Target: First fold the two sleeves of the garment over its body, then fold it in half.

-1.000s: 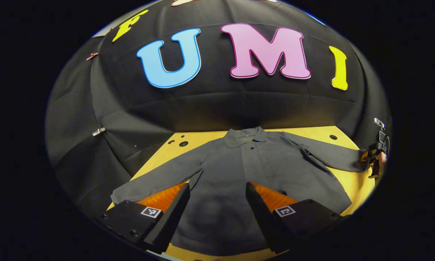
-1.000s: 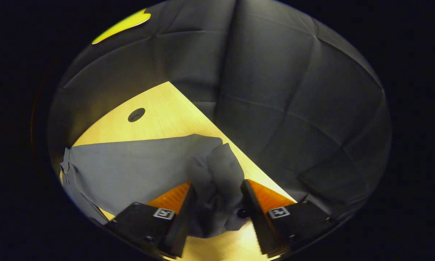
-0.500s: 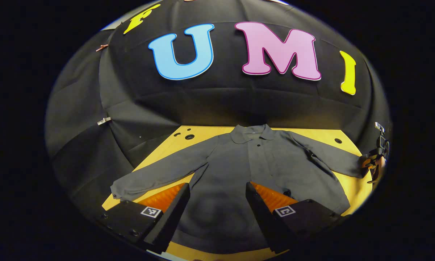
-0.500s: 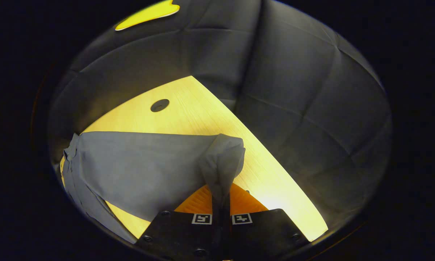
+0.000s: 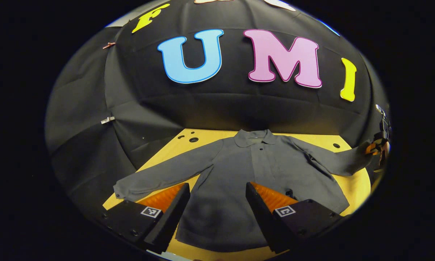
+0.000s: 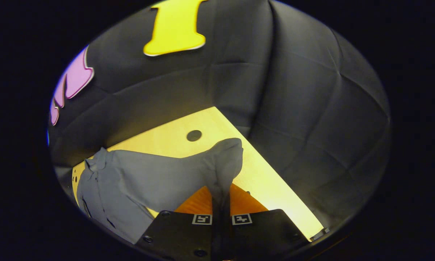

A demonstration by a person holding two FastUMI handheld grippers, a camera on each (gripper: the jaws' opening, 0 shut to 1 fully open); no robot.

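Now: grey shirt [image 5: 253, 174] lies flat, front up, on the yellow table [image 5: 358, 185]; left gripper [image 5: 217, 203] hangs wide apart over its hem, holding nothing; right gripper [image 6: 221, 203] is clamped on the right sleeve [image 6: 224, 159] cuff, lifted off the table.

Both views are showing strong fisheye bending; straight edges of the table [image 5: 355, 185] are curving toward the rim. Light is falling from above, leaving the table [image 6: 264, 181] glaring pale yellow in the right gripper view, nearly washed out beside the right gripper [image 6: 221, 203]. Booth wall is staying dim. The garment [image 5: 239, 174] is reading sharp at centre, softening and darkening at the edges
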